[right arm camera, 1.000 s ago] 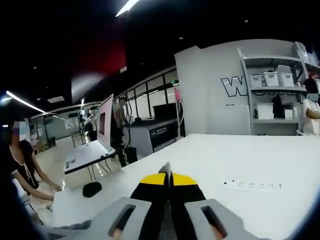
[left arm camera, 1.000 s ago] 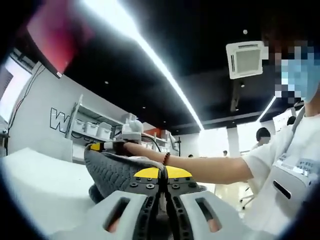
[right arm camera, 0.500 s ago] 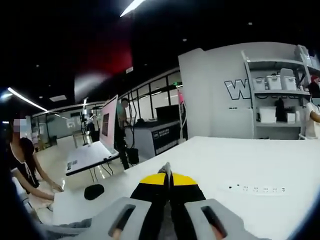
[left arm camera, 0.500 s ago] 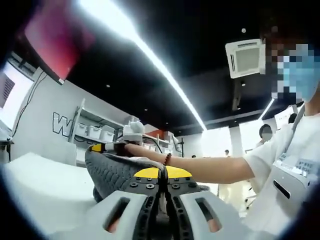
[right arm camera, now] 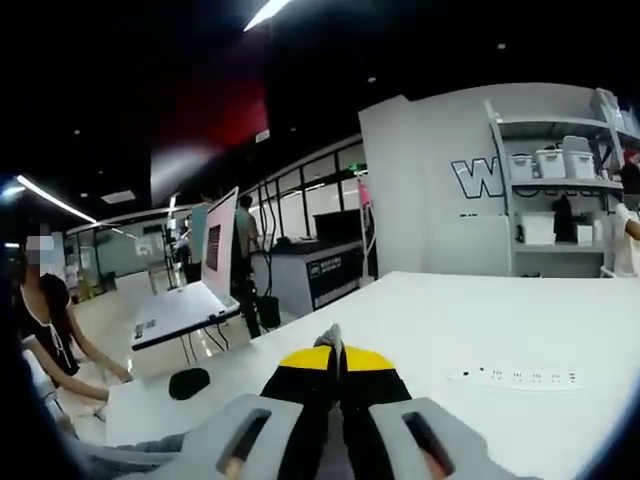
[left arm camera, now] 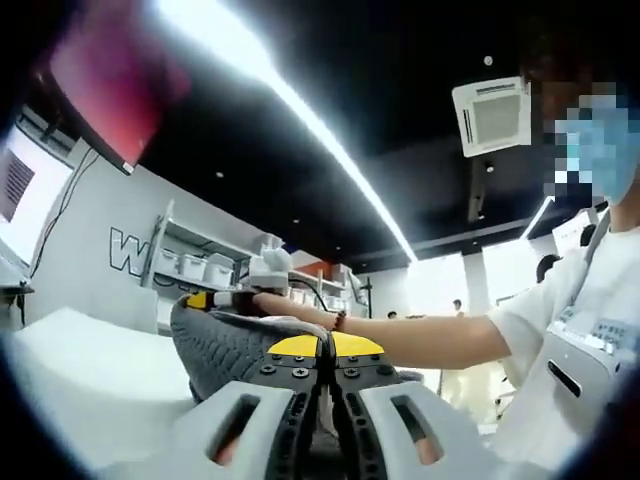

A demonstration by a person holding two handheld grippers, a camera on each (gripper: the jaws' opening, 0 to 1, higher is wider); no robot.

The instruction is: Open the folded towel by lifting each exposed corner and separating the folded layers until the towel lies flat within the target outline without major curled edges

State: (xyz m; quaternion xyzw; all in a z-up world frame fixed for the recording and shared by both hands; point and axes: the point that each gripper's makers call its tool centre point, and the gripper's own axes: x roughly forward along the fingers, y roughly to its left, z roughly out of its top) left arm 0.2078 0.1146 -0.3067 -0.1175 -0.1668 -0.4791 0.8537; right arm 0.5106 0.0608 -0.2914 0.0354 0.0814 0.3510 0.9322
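The grey knitted towel hangs lifted above the white table, stretched between both grippers. My left gripper is shut on its near edge, the yellow tips pressed together. At the towel's far end a hand holds my right gripper, which pinches the cloth. In the right gripper view my right gripper is shut, with a thin grey sliver of towel poking out between the yellow tips. More grey cloth trails at the lower left.
A white power strip lies on the table to the right. A monitor stands on a desk beyond the table's edge. A person in a white shirt stands close on the right, arm reaching across. Shelving lines the back wall.
Both views have shifted slightly with the hands. The towel stays raised and both grips hold as before.
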